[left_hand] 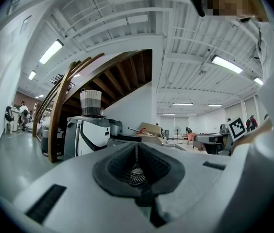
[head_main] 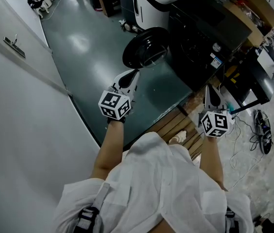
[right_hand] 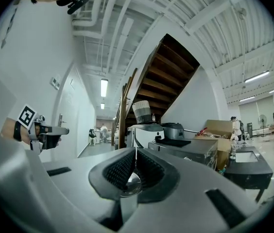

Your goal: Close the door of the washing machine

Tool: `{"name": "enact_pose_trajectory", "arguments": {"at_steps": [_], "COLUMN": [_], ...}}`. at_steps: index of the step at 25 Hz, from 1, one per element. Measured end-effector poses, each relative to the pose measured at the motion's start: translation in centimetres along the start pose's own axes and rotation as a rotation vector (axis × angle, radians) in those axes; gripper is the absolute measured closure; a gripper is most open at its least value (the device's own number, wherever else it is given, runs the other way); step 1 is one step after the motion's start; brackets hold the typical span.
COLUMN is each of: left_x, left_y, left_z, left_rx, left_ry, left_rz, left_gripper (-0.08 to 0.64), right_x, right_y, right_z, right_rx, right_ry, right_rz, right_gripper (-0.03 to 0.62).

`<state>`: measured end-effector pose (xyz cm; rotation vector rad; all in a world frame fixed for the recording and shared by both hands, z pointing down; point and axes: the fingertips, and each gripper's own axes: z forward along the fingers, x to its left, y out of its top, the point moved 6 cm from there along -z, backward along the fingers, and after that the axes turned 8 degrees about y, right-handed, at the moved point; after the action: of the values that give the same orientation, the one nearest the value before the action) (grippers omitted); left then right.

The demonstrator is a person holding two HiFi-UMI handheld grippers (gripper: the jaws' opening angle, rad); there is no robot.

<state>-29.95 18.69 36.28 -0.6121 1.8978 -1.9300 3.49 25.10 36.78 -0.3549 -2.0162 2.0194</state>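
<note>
**Washing machine door [head_main: 145,47] hanging open, both tools shut**

In the head view the round, dark, glossy door is being seen swung wide out over the grey-green floor [head_main: 86,47]. It lies at about 9 o'clock from the black washing machine [head_main: 195,42], and the machine's front is being left uncovered. A cardboard box [head_main: 253,8] is being carried on the machine's top, towards 2 o'clock.

The left tool [head_main: 133,75] is being held level at about 6 o'clock from the door, with its tips near the door's lower rim; whether they are touching it cannot be told. In the left gripper view the left tool's [left_hand: 136,160] ribbed pads are being pressed together along a thin line, and nothing is being held between them. A wooden staircase [left_hand: 103,74] and a white machine [left_hand: 86,135] are being shown beyond them.

The right tool [head_main: 210,89] is being held level at about 5 o'clock from the machine, well apart from the door. In the right gripper view the right tool's [right_hand: 136,160] pads are likewise being kept closed on each other with nothing between them, and the washing machine's dark body [right_hand: 188,152] is being shown at 3 o'clock, just beyond the pads.

Wooden slats [head_main: 168,123] are being stood on by the person, at 6 o'clock between the two tools.
</note>
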Motion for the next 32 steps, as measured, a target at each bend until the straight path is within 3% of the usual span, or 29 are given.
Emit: {"name": "enact_pose_trajectory", "arguments": {"at_steps": [10, 18, 32], "left_x": [-0.8, -2.1, -4.7], "left_y": [-1.5, -3.6, -4.2], "left_z": [2.7, 8.6, 19.3], "left_rx": [0.026, 0.066, 0.078], "left_ry": [-0.005, 0.023, 0.109], "left_rz": [-0.013, -0.022, -0.044], "left_gripper": [0.537, 0.537, 0.537], "right_x": [-2.2, -8.8, -18.5], "right_y": [-1.2, -2.7, -4.1], "right_z": [1.4, 4.1, 11.6], "right_rx": [0.046, 0.074, 0.112], "right_ry": [0.025, 0.046, 0.210], "right_rz": [-0.035, -0.048, -0.056], "right_gripper": [0.561, 0.560, 0.560]}}
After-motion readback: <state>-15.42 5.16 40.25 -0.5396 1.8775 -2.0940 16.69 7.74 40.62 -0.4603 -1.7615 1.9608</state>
